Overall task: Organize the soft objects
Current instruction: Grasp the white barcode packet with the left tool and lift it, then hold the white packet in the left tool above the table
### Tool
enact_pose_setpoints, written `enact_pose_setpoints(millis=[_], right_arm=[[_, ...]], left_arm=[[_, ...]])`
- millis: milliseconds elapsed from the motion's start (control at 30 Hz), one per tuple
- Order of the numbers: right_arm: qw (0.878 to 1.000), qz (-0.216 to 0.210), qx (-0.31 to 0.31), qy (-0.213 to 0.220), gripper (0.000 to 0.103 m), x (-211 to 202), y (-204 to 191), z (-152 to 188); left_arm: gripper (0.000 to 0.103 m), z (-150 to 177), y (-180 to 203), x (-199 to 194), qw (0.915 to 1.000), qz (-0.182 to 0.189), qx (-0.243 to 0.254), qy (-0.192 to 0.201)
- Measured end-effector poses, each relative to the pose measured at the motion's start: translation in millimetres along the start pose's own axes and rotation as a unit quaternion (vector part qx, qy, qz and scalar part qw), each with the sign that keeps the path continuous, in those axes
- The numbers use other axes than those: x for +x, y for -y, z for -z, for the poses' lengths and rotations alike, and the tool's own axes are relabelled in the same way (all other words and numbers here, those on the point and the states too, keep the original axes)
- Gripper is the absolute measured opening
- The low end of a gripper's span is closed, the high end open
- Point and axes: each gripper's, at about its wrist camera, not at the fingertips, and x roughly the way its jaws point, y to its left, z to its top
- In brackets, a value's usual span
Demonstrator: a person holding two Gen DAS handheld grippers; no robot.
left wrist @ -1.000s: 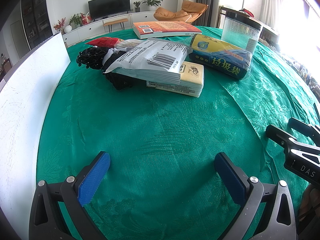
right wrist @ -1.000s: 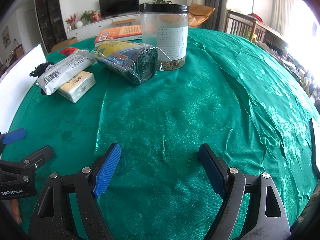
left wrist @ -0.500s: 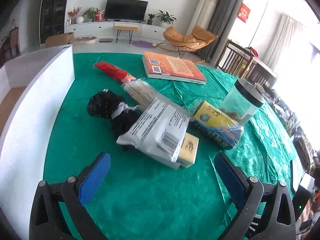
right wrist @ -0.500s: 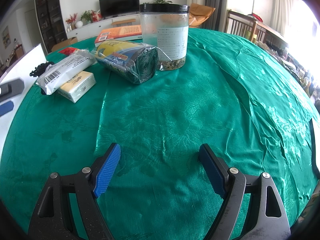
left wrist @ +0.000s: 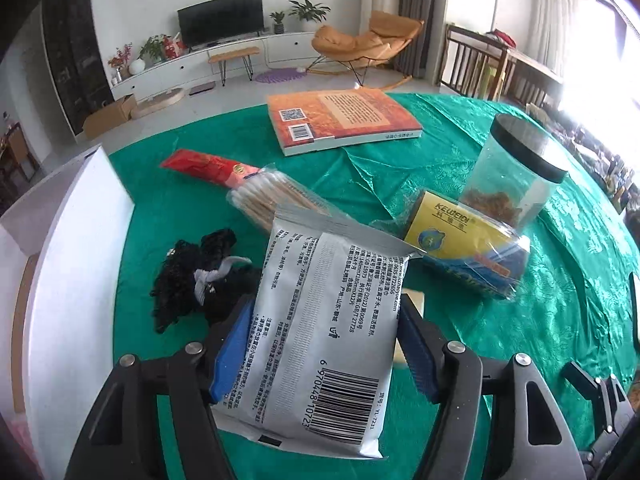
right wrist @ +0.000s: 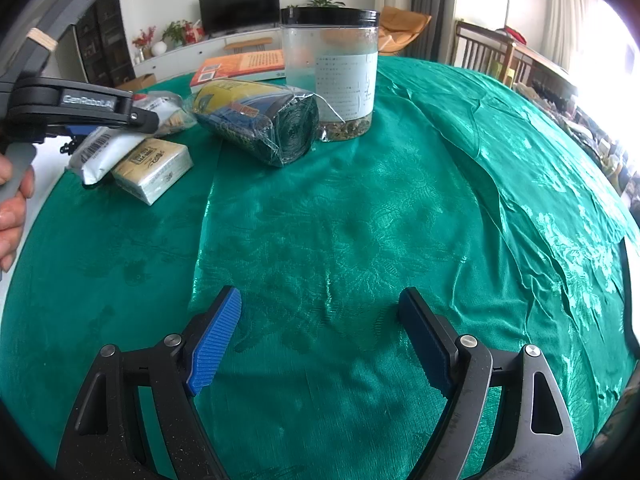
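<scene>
Two claws | left claw (left wrist: 324,344): just been closing, pads pressing grey-white barcoded soft packet (left wrist: 320,344) | right claw (right wrist: 320,340): wide open, empty, above green-clothed worktop (right wrist: 360,220)

Orange book (left wrist: 340,120), clear jar (left wrist: 516,168) (black lid).

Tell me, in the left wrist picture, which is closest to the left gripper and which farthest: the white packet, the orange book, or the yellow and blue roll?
1. White packet, between the left gripper's jaws.
2. Yellow and blue roll, beyond, to the right.
3. Orange book, at the table's far side.
</scene>
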Motion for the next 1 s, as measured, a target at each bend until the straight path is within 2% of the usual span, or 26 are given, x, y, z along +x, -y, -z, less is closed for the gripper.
enact_pose_setpoints(millis=[133, 300, 333, 400, 467, 500, 533, 1000], right_arm=[[1.0, 0.0, 0.0, 0.0, 0.084, 0, 0, 0], [1.0, 0.0, 0.0, 0.0, 0.084, 0, 0, 0], [1.0, 0.0, 0.0, 0.0, 0.084, 0, 0, 0], [1.0, 0.0, 0.0, 0.0, 0.084, 0, 0, 0], [1.0, 0.0, 0.0, 0.0, 0.084, 0, 0, 0], [1.0, 0.0, 0.0, 0.0, 0.084, 0, 0, 0], [1.0, 0.0, 0.0, 0.0, 0.084, 0, 0, 0], [1.0, 0.0, 0.0, 0.0, 0.084, 1, 0, 0]], left_arm=[[0.068, 65, -21, -41, 0.9993, -0.017, -0.033, -0.005], [0.069, 128, -43, -28, 0.997, -0.037, -0.047, -0.048], [0.073, 134, -44, -26, 0.9974, -0.036, -0.043, -0.045], [0.077, 137, -44, -25, 0.9981, -0.039, -0.036, -0.03], [0.098, 138, -44, -20, 0.9979, -0.048, -0.036, -0.026], [0.103, 139, -47, -17, 0.9977, -0.047, -0.042, -0.026], [0.103, 140, -49, -17, 0.9978, -0.044, -0.047, -0.014], [0.103, 138, -49, -17, 0.9975, -0.05, -0.047, -0.013]])
